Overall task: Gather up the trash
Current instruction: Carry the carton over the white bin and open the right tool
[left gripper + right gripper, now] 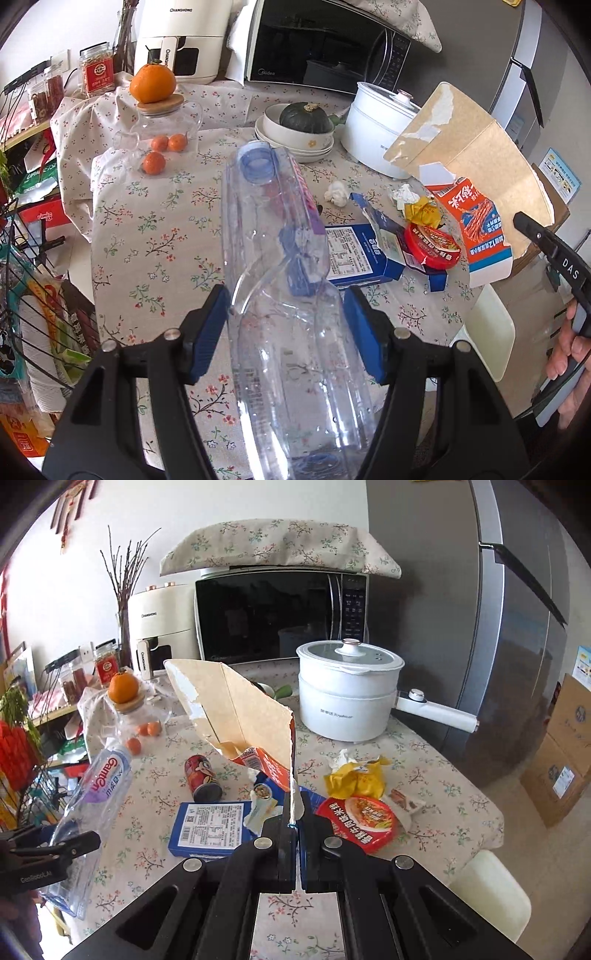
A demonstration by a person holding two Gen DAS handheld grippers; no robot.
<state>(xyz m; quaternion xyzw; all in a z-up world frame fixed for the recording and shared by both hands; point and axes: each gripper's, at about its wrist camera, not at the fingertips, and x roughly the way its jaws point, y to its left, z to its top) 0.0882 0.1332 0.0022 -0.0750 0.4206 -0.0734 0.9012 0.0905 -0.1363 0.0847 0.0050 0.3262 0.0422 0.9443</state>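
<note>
My left gripper (286, 314) is shut on a large crumpled clear plastic bottle (280, 280) with a blue cap and holds it above the floral table; the bottle also shows in the right wrist view (92, 805). My right gripper (295, 816) is shut on the edge of a torn brown cardboard box (243, 709) with orange print, held up over the table; it also shows in the left wrist view (469, 158). On the table lie a blue carton (210, 830), a red lid (358, 821), a yellow wrapper (354, 779), a red can (201, 777) and crumpled tissue (337, 192).
A white electric pot (347, 690), a microwave (273, 616), an air fryer (181, 37), stacked bowls holding a green squash (304, 118) and a glass jar with oranges (162, 122) stand at the back. A wire rack (26, 295) is at the left. A fridge (517, 627) stands right.
</note>
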